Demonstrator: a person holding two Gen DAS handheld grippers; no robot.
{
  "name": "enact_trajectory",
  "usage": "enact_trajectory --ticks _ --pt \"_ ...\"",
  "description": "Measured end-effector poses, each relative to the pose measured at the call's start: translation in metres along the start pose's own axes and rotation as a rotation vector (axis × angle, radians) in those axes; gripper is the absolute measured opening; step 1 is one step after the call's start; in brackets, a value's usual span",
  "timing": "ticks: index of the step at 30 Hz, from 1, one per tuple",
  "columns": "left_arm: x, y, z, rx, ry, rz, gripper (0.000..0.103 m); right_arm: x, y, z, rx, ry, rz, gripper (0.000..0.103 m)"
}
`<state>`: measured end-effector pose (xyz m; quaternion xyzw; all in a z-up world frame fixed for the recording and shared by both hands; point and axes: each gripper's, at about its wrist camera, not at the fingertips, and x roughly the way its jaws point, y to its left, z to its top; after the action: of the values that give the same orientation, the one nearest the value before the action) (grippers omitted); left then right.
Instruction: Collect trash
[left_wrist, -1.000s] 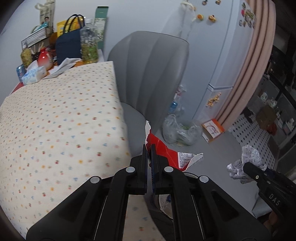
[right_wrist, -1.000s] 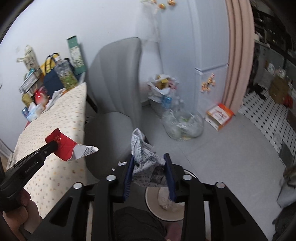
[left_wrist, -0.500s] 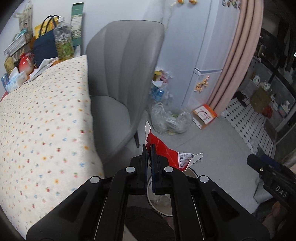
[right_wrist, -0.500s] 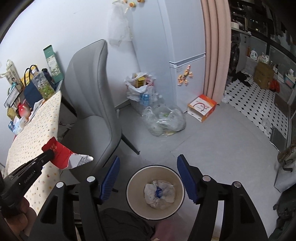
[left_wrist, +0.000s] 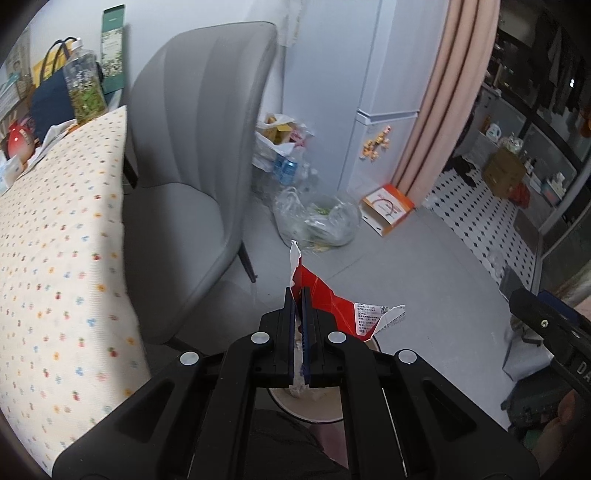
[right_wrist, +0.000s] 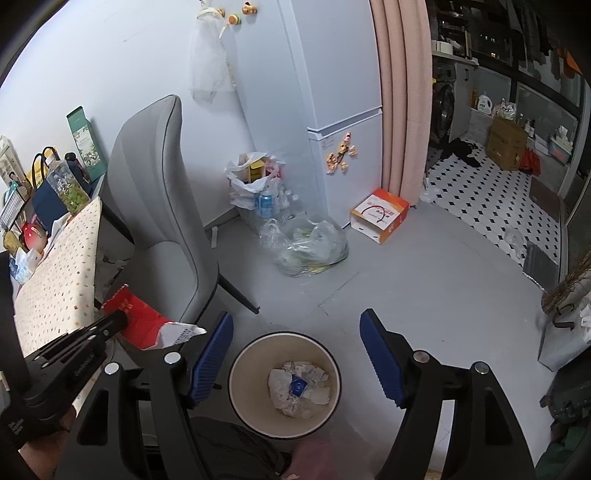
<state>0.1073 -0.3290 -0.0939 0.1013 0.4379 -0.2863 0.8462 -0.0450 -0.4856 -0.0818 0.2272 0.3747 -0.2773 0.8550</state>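
Observation:
A torn red and white wrapper (left_wrist: 328, 299) is pinched in my left gripper (left_wrist: 298, 291), which is shut on it above the floor beside the chair. The same wrapper (right_wrist: 147, 325) and left gripper (right_wrist: 118, 318) show at the lower left of the right wrist view. My right gripper (right_wrist: 297, 325) hangs over a round cream waste bin (right_wrist: 240, 365); its jaws are opening and nothing is between them. Crumpled paper (right_wrist: 299, 384) lies inside the bin. In the left wrist view the bin (left_wrist: 317, 410) is mostly hidden under the fingers.
A grey upholstered chair (right_wrist: 162, 206) stands left of the bin, next to a table with a dotted cloth (left_wrist: 55, 266). Clear plastic bags (right_wrist: 306, 247) of rubbish, an orange box (right_wrist: 380, 216) and a white fridge (right_wrist: 332, 92) sit behind. A pink curtain (right_wrist: 402, 92) hangs at right.
The right gripper's jaws spread and the crumpled paper dropped from them into the bin. Both grippers swung away from the table toward the bin, the left still holding the wrapper.

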Motion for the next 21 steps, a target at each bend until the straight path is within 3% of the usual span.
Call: enact_trajectory --ticks 7,9,11,17,21 --pt "0.007 -0.022 -0.008 0.039 0.048 -0.053 0.007 -0.005 -0.014 -0.003 0.018 -0.009 -0.023 0.080" --pt "0.008 -0.023 -0.009 0.040 0.064 -0.084 0.019 -0.006 -0.015 -0.002 0.022 -0.013 -0.025 0.080" --pt "0.004 -0.022 -0.011 0.036 0.048 -0.088 0.042 -0.008 -0.016 -0.002 0.020 -0.017 -0.023 0.081" --pt "-0.007 -0.015 -0.010 0.030 0.026 -0.092 0.048 -0.016 -0.013 -0.003 0.014 -0.030 -0.016 0.082" --pt "-0.020 -0.001 -0.006 0.006 -0.015 -0.062 0.062 -0.022 -0.006 -0.003 0.003 -0.041 -0.004 0.086"
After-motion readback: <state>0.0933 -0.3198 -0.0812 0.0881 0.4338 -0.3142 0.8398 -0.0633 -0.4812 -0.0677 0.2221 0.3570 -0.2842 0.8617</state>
